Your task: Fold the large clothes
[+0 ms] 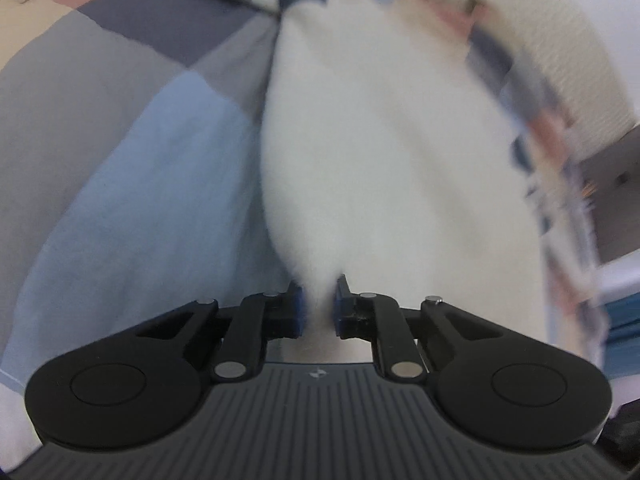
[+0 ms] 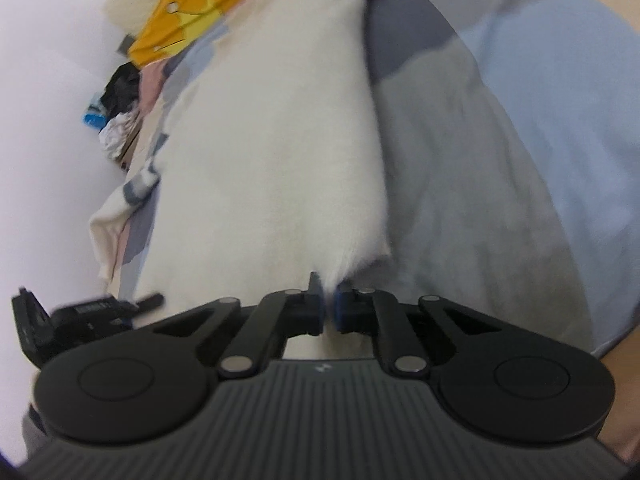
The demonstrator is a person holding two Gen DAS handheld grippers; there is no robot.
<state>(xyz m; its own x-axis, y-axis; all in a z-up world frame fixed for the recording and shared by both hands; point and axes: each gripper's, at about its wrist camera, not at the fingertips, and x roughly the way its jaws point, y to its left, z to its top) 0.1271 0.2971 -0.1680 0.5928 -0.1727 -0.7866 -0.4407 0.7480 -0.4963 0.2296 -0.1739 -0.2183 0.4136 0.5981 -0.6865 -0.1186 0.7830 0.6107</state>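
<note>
The left gripper (image 1: 319, 306) has its fingers nearly together, pinching a corner of the white garment (image 1: 380, 152). The right gripper (image 2: 328, 307) pinches another corner likewise. The garment stretches over the patchwork bed (image 1: 132, 184).

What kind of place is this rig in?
Probably a bedroom: the white garment lies on a patchwork bedcover against a plain wall, with an orange cloth and other clutter piled at the edge.
</note>
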